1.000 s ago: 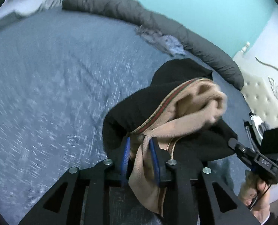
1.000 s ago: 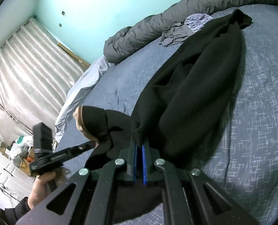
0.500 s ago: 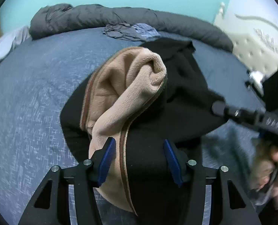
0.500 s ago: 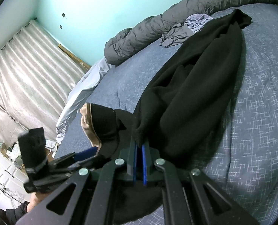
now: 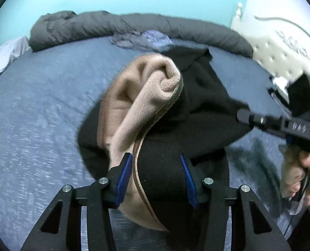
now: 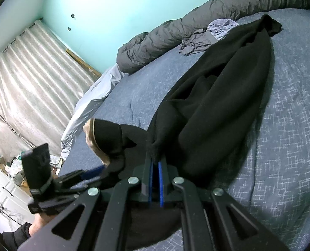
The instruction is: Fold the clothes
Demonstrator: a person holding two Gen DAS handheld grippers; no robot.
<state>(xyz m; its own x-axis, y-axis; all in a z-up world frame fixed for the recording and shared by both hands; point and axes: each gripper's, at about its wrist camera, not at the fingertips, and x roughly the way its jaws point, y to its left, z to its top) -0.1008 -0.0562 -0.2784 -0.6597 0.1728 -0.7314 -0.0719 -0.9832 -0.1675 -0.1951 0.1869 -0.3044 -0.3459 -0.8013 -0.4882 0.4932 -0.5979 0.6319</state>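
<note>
The black fleece garment with tan plush lining (image 6: 224,104) is lying lengthwise on the blue bed (image 6: 291,146), extending away from both grippers. The right gripper (image 6: 155,179) is clamping its near edge; the left gripper (image 5: 156,176) is standing spread around the lined waistband.

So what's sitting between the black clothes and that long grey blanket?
A crumpled grey-blue garment lies between the black garment and the rolled grey duvet, clearest in the right wrist view.

Dim, motion-blurred, fisheye-warped edges
</note>
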